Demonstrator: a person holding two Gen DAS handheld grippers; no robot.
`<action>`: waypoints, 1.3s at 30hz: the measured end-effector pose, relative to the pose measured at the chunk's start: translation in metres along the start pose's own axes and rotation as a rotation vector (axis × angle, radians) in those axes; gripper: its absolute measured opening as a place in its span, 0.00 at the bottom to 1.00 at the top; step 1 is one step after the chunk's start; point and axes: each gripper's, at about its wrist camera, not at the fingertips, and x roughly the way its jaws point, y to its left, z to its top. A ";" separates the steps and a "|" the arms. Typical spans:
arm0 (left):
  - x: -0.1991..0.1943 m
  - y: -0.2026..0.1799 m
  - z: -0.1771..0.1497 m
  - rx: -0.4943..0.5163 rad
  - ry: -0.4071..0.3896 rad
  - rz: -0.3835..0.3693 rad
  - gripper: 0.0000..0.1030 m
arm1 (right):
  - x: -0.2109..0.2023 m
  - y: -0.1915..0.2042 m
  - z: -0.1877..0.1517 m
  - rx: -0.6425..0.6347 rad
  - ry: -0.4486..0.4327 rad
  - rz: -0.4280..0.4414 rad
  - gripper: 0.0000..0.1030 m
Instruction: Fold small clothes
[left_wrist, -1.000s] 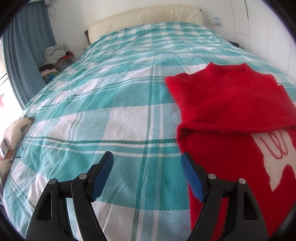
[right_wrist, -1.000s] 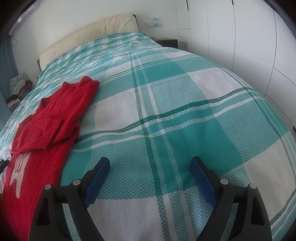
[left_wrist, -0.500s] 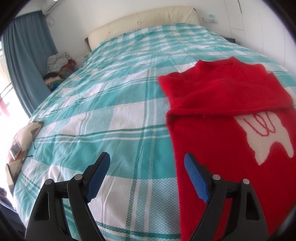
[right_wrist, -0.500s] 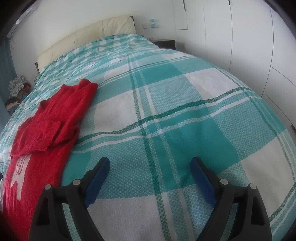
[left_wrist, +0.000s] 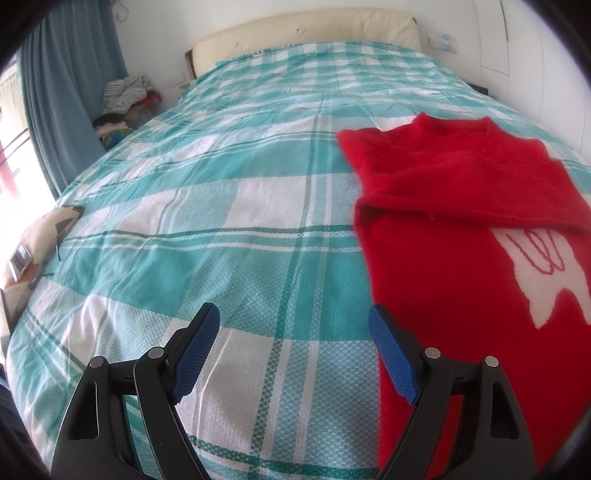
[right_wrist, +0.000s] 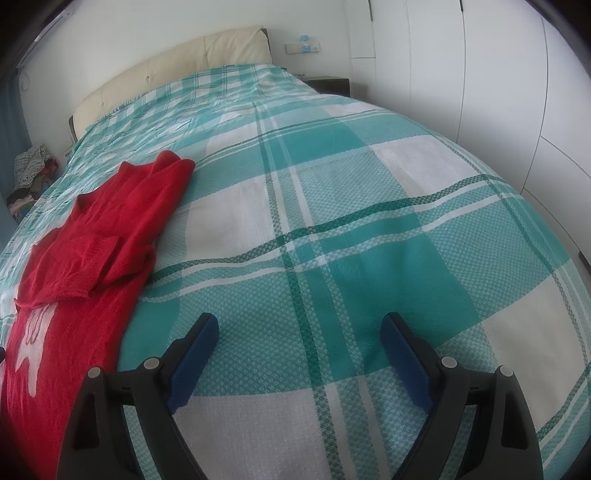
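- Fuzzy red knitted sweater (left_wrist: 458, 229) with a white motif lies flat on the teal-and-white checked bed (left_wrist: 229, 206), sleeves folded in.
- Left gripper (left_wrist: 293, 332) gapes empty; right gripper (right_wrist: 299, 336) likewise, over bare cover.

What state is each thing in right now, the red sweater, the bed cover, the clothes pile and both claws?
Red sweater: flat on the bed, sleeves folded across the chest, lower body not yet folded.
Plaid bed cover: spread out, slightly wrinkled.
Clothes pile: heaped, unfolded, beside the bed.
Left claw: open, empty, over the sweater's edge.
Right claw: open, empty, over bare cover.
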 end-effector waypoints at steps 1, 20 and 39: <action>0.000 0.000 -0.001 -0.002 0.001 -0.002 0.82 | 0.000 0.001 0.000 -0.002 0.001 -0.002 0.87; 0.005 -0.001 -0.002 -0.006 0.019 -0.001 0.84 | 0.002 0.003 -0.003 -0.020 0.002 -0.009 0.90; 0.010 0.002 -0.005 -0.012 0.033 -0.005 0.86 | 0.001 0.005 -0.005 -0.027 0.002 -0.006 0.93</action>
